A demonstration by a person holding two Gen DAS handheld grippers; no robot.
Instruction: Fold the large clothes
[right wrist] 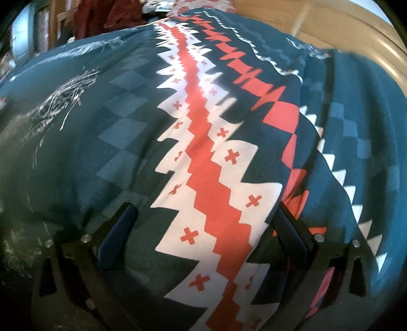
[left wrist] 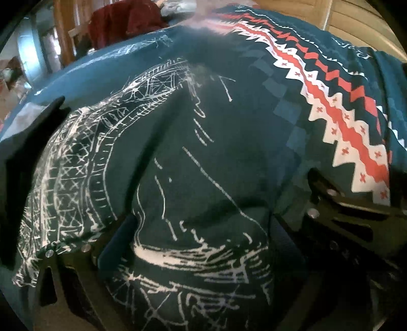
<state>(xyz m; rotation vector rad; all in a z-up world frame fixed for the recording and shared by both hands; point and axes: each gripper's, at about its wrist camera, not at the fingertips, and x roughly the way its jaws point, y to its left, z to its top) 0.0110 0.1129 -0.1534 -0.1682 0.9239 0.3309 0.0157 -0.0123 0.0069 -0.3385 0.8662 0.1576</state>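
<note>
A large dark teal garment (left wrist: 229, 122) fills both views. It carries a white sketch-like print (left wrist: 84, 157) and a red and white zigzag band (right wrist: 203, 157). My left gripper (left wrist: 201, 234) is open, its fingers wide apart, and the printed cloth bulges up between them; the right finger is mostly lost in shadow. My right gripper (right wrist: 204, 224) is also open, with the zigzag band lying in the gap and folds draped over its right finger (right wrist: 290, 229). A black gripper body (left wrist: 351, 203) shows at the right of the left wrist view, close beside my left gripper.
A dark red cloth (left wrist: 122, 23) hangs over wooden furniture at the back left. Pale wooden boards (right wrist: 330, 28) rise behind the garment on the right. A dark blurred shape (left wrist: 30, 142) sits at the left edge. Patterned fabric (right wrist: 203, 5) lies at the far end.
</note>
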